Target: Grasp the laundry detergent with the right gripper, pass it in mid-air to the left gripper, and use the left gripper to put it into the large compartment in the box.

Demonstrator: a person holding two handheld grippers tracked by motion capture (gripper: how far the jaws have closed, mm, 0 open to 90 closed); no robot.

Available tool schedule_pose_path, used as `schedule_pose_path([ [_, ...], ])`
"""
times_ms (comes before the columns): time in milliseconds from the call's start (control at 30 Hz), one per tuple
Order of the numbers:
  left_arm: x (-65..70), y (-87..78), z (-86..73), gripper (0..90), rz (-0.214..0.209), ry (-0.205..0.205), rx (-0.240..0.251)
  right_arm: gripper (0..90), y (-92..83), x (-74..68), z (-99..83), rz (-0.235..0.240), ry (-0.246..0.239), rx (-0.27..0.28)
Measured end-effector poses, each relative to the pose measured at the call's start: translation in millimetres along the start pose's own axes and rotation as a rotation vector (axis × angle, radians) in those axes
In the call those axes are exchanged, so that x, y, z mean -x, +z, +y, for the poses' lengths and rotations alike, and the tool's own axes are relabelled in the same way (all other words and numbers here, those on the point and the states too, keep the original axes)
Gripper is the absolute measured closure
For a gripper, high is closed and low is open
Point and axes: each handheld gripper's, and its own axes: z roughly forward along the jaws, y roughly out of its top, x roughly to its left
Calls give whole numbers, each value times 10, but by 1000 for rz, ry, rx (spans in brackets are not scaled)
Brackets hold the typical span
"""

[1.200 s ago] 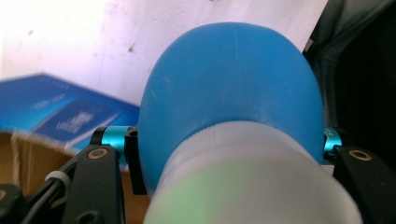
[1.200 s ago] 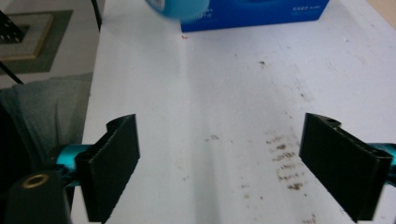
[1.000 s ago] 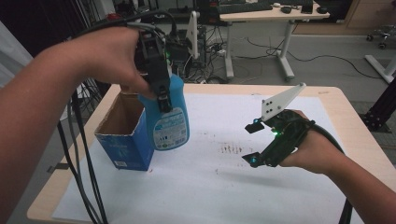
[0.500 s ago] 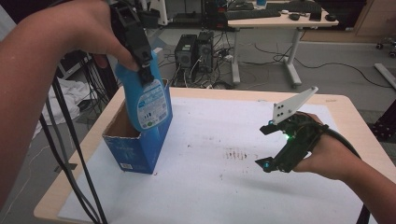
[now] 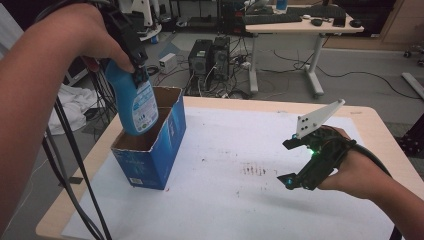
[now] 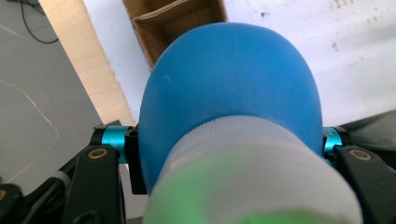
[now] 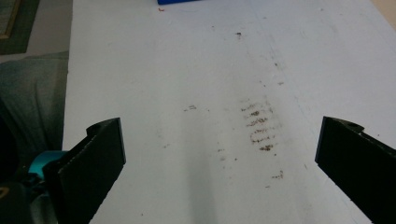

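Observation:
A blue bottle (image 5: 136,107) with a white label hangs upright from my left gripper (image 5: 136,70), which is shut on its upper part. The bottle's base sits at the open top of a blue cardboard box (image 5: 150,155), over the nearer compartment. In the left gripper view the bottle (image 6: 229,84) bulges between the jaws of the left gripper (image 6: 231,154), with the box (image 6: 173,18) below. My right gripper (image 5: 289,162) rests low at the table's right; its jaws have just been opening and nothing is between them. The right gripper (image 7: 219,158) stands wide open over the white sheet.
A white sheet (image 5: 235,200) with brown smears (image 7: 259,126) covers the wooden table (image 5: 370,117). Black cables (image 5: 70,165) hang off the table's left side. Beyond the far edge stand computer towers (image 5: 210,57) and a desk (image 5: 300,22).
The left gripper has carried the bottle to the left, from beside the box to over its opening. The right gripper's jaws have spread wider; that hand has stayed in place.

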Motion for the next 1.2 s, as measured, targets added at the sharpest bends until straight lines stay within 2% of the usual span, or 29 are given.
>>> schedule_pose_path([
  [167, -99, 157, 47, 393, 12, -31, -20, 7, -10, 6, -16, -6, 5, -4],
  [333, -160, 296, 64, 393, -13, -46, -21, 7, -26, 9, -31, -13, 10, -4],
  [600, -189, 552, 97, 393, -29, -25, -43, 7, -44, 11, -49, -25, 21, -7],
  [633, -202, 639, 107, 393, -32, 3, -52, 7, -46, 4, -52, -27, 19, -3],
  [733, -217, 738, 109, 393, -41, 22, -48, 8, -55, -2, -66, -31, 23, -4],
  [767, -238, 838, 109, 393, -52, 55, -49, 7, -56, -7, -73, -34, 28, -5],
  [800, -238, 838, 109, 393, -52, 55, -49, 7, -56, -7, -73, -34, 28, -5],
  [833, -247, 936, 104, 393, -57, 82, -51, 8, -60, -9, -93, -36, 31, -7],
  [867, -247, 936, 104, 393, -57, 82, -51, 8, -60, -9, -93, -36, 31, -7],
  [900, -249, 1022, 102, 393, -55, 116, -59, 8, -63, -12, -109, -38, 35, -9],
  [1000, -240, 1103, 101, 393, -55, 138, -64, 8, -70, -16, -124, -42, 42, -10],
  [1033, -234, 1167, 106, 393, -45, 183, -76, 8, -76, -16, -135, -43, 45, -11],
  [1067, -234, 1167, 106, 393, -45, 183, -76, 8, -76, -16, -135, -43, 45, -11],
  [1100, -212, 1233, 108, 393, -38, 218, -82, 8, -82, -13, -141, -46, 45, -12],
  [1133, -212, 1233, 108, 393, -38, 218, -82, 8, -82, -13, -143, -46, 46, -13],
  [1167, -194, 1298, 106, 393, -32, 277, -85, 8, -80, -14, -144, -47, 50, -13],
  [1200, -194, 1298, 106, 393, -32, 277, -85, 8, -80, -14, -144, -47, 50, -13],
])
